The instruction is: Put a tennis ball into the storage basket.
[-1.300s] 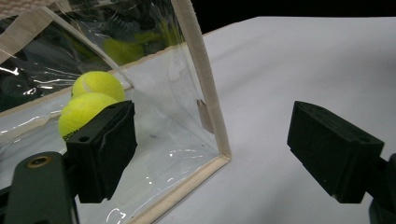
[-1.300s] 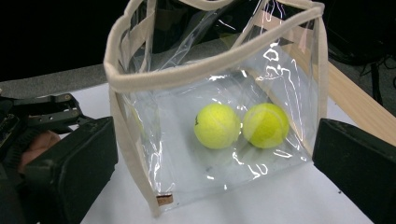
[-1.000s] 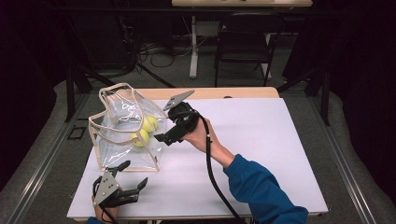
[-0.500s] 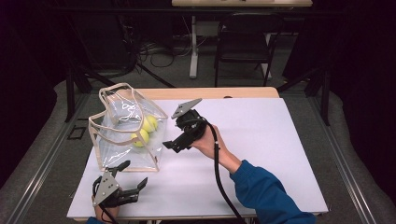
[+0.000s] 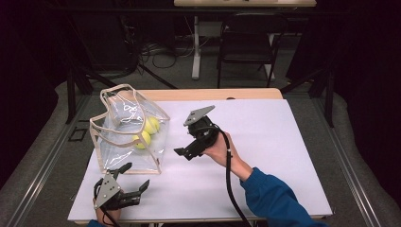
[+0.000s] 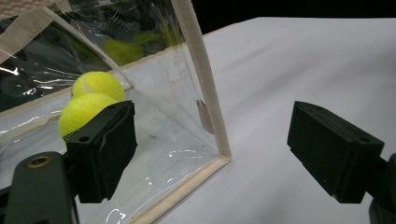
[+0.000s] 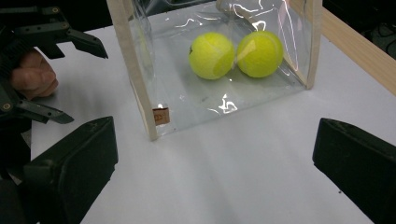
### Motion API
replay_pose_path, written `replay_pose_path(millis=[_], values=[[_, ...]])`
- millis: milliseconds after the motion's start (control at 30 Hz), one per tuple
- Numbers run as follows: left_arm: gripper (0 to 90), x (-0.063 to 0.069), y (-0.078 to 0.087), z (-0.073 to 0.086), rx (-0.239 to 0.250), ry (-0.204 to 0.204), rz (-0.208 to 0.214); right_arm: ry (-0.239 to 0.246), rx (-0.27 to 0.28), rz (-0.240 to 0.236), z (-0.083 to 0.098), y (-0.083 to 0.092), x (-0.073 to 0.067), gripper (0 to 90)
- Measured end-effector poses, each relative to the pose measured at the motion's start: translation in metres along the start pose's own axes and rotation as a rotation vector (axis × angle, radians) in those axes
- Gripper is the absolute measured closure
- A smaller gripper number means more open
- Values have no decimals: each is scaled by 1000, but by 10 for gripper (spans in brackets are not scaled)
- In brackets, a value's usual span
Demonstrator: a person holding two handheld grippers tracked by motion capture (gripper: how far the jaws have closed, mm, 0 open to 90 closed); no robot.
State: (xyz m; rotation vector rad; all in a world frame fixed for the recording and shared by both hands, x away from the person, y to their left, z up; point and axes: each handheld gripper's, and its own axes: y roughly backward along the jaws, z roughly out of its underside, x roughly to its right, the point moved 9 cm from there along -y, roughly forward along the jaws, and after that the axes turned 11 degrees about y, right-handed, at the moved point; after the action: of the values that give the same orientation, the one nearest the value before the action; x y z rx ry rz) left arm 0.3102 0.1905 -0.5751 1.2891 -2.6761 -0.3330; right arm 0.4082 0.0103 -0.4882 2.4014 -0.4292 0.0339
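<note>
Tennis balls (image 5: 146, 132) sit in a clear bag (image 5: 127, 137) on the left of the white table (image 5: 274, 142).
Two yellow balls lie side by side at the bottom of the bag. The right gripper (image 5: 189, 149) hangs just right of the bag, jaws wide apart, holding nothing. A second ago it was up against the bag; now it has pulled back. The left gripper (image 5: 135, 182) rests near the bag's front corner, jaws apart too. Dark room, chair (image 5: 246, 47) behind.
</note>
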Motion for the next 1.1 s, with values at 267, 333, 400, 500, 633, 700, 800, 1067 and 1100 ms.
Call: replay_pose_path(millis=[267,333,400,500,633,700,800,1067,1100], values=[[158,0,0,0,0,1,2,-8,-20,4,16,4,-2,0],[158,0,0,0,-2,-1,1,-10,-20,6,20,5,-2,0],[158,0,0,0,-1,0,1,-13,-24,7,25,6,-3,0],[158,0,0,0,-1,1,1,-16,-29,10,31,8,-3,0],[158,0,0,0,-2,0,2,-19,-32,16,40,11,-5,0],[158,0,0,0,-2,-1,2,-20,-38,20,44,12,-6,0],[158,0,0,0,-1,-1,1,-21,-45,25,51,15,-6,0],[158,0,-1,0,-1,1,1,-28,-62,35,67,21,-8,0],[158,0,-1,0,-1,1,1,-24,-66,39,70,22,-8,0]])
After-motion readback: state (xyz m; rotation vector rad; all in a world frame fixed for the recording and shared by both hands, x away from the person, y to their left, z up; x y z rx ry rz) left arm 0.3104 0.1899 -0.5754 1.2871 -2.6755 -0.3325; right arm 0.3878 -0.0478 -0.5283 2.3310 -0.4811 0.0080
